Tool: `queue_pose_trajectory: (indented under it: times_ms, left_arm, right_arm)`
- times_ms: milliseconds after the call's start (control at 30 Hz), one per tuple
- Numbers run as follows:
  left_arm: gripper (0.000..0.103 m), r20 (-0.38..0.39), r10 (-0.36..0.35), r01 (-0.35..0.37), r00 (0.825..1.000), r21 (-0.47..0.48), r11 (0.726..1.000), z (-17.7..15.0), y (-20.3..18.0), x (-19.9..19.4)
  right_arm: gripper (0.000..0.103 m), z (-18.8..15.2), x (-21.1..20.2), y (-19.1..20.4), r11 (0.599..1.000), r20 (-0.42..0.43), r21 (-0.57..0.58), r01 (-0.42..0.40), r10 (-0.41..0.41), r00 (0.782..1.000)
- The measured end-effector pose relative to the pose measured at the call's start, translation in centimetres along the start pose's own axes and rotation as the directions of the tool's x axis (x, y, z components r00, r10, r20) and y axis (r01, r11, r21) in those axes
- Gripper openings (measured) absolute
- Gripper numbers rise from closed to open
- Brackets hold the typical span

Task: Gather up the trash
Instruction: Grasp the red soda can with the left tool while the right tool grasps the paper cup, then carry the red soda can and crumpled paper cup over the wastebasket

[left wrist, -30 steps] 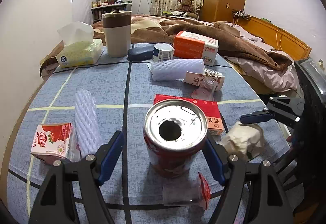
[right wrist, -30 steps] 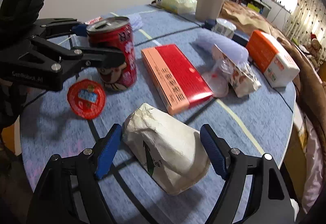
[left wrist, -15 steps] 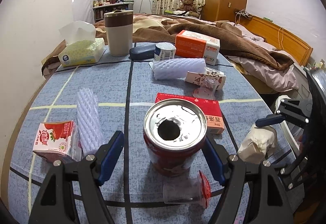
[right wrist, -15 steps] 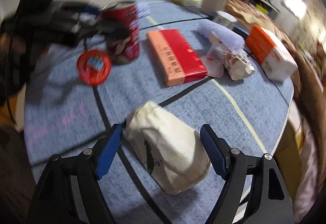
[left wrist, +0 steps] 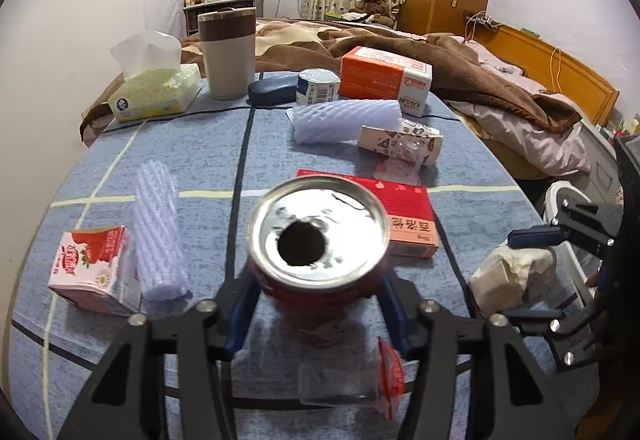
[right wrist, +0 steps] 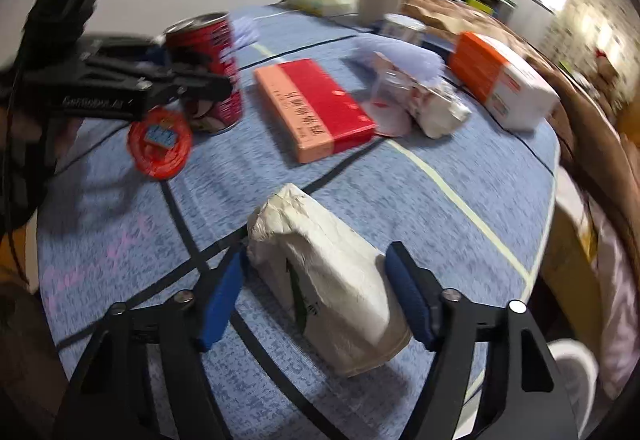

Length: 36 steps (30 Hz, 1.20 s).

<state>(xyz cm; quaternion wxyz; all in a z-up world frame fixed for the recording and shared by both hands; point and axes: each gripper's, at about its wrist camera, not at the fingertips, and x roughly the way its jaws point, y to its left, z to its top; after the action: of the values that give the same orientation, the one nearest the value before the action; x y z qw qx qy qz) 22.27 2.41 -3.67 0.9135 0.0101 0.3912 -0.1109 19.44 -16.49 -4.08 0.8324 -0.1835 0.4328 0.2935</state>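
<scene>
Here the round blue-clothed counter (left wrist: 360,156) carries the litter; the crumpled white paper bag (right wrist: 328,280) lies near its edge, between the right gripper's (right wrist: 316,294) fingers, which have just been closing, the left pad touching and the right just beside it; the red can (left wrist: 320,240) stands upright, clamped in the left gripper's (left wrist: 316,304) just-closed fingers; a red-lidded plastic cup (left wrist: 352,376) lies beneath.

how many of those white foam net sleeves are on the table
2. One foam net sleeve lies lengthwise at the left beside the strawberry milk carton. The other foam net sleeve lies crosswise farther back, in front of the orange box. More could be hidden behind things.
</scene>
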Motion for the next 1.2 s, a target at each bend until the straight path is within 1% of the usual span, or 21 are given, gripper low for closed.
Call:
queue_pose_trajectory:
  times_ms: [33, 67, 100, 300, 600, 700, 800, 967, 1000, 1067, 1200]
  left_arm:
    - [0.055, 0.002, 0.008, -0.008, 1.000, 0.003, 1.000, 0.0, -0.2, -0.1]
    - [0.055, 0.007, 0.014, -0.014, 1.000, 0.008, 1.000, -0.1, -0.3, -0.1]
    - [0.055, 0.011, 0.018, -0.018, 1.000, 0.011, 1.000, -0.2, -0.4, -0.1]
    - [0.054, 0.020, 0.024, -0.024, 1.000, 0.010, 1.000, -0.3, -0.5, -0.6]
    - [0.054, 0.062, 0.027, -0.028, 0.998, 0.030, 0.999, -0.2, -1.6, -2.4]
    - [0.054, 0.080, 0.022, -0.025, 0.997, 0.041, 0.999, 0.2, -2.2, -3.3]
    - [0.054, 0.103, 0.013, -0.019, 0.995, 0.061, 0.998, 0.5, -3.1, -4.3]
    - [0.054, 0.134, -0.019, 0.004, 0.991, 0.106, 0.994, 0.9, -5.3, -5.9]
    - [0.054, 0.139, -0.028, 0.013, 0.990, 0.111, 0.994, 1.0, -5.8, -6.1]
    - [0.054, 0.147, -0.047, 0.028, 0.988, 0.127, 0.992, 1.1, -6.8, -6.6]
    - [0.054, 0.157, -0.086, 0.060, 0.984, 0.163, 0.985, 1.3, -9.4, -7.4]
  right_arm:
    - [0.066, -0.2, -0.2, -0.1, 1.000, 0.010, 0.025, 0.005, -0.006, 1.000]
    - [0.058, -0.2, -0.3, 0.0, 0.999, 0.019, 0.038, 0.007, -0.008, 1.000]
    - [0.054, -0.2, -0.5, 0.1, 0.999, 0.034, 0.049, 0.017, -0.018, 0.999]
    - [0.044, -0.6, -1.7, 0.2, 0.991, 0.097, 0.114, 0.067, -0.078, 0.992]
    - [0.042, -1.5, -3.5, -0.6, 0.973, 0.153, 0.216, 0.086, -0.121, 0.981]
    - [0.042, -1.7, -4.8, -0.5, 0.964, 0.190, 0.247, 0.096, -0.146, 0.971]
    - [0.042, -1.8, -5.9, -0.7, 0.953, 0.209, 0.283, 0.107, -0.170, 0.963]
    - [0.042, -2.4, -8.2, -1.2, 0.934, 0.249, 0.338, 0.116, -0.208, 0.946]
    - [0.042, -2.7, -8.8, -1.4, 0.926, 0.254, 0.355, 0.129, -0.228, 0.940]
    - [0.042, -3.1, -9.5, -1.8, 0.917, 0.256, 0.376, 0.135, -0.242, 0.936]
    - [0.042, -4.7, -11.5, -2.5, 0.889, 0.263, 0.427, 0.164, -0.295, 0.918]
